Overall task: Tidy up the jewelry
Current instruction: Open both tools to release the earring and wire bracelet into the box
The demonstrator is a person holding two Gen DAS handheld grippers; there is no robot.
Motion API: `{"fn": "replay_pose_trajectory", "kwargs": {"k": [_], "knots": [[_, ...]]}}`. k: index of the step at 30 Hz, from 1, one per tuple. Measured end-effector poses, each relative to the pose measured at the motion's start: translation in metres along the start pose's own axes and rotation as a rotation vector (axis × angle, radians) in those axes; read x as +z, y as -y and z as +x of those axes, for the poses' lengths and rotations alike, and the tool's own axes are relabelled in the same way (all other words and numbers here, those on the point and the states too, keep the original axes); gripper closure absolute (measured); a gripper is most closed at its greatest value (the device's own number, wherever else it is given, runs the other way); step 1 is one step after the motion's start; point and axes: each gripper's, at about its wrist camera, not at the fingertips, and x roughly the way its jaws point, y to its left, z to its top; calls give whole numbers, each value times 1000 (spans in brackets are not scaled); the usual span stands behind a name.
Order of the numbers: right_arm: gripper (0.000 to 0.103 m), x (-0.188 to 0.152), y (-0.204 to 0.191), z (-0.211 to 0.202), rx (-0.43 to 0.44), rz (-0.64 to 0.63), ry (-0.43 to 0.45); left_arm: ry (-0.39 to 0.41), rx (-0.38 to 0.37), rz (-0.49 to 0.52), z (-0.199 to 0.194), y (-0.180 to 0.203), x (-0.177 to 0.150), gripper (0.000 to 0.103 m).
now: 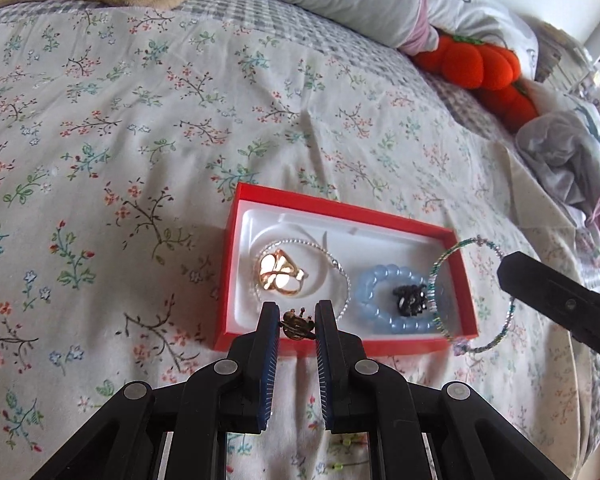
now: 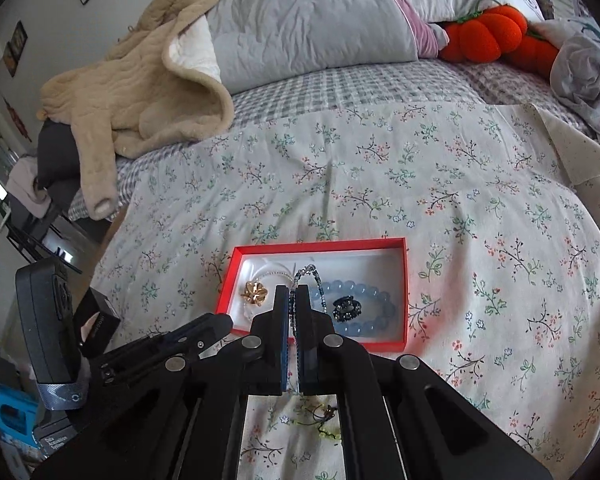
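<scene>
A red box [image 1: 380,346] with a white liner lies on the floral bedspread. Inside it are a gold flower clip [image 1: 278,270], a silver chain [image 1: 336,264], a blue bead bracelet [image 1: 392,322] and a black claw clip [image 1: 410,300]. My left gripper [image 1: 298,312] hangs over the box's near edge, shut on a small bronze crab-shaped brooch [image 1: 296,324]. My right gripper [image 2: 294,290] is shut on a thin teal beaded hoop bracelet [image 1: 472,292] over the right end of the box [image 2: 320,245]. It enters the left wrist view as a black finger [image 1: 540,292].
A beige plush garment [image 2: 148,96], pillows [image 2: 312,24] and orange plush pumpkins [image 2: 496,32] lie at the far side of the bed. A small green beaded piece [image 2: 324,428] rests on the bedspread under my right gripper. The bed's edge drops off at the left [image 2: 108,240].
</scene>
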Motion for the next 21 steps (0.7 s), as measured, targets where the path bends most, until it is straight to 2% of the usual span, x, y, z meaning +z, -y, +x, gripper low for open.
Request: {"fn": "replay_pose_trajectory", "kwargs": {"k": [9,14,21], "knots": [[100,8,9,34,22,18,-24,-17,43,19,20,4,3,90],[100,8,23,43,-23,34,-32,-11,45,24,20,5,6,89],[100,8,45,49,-108,59,-44,-10,64,43,14,6,5,78]]}}
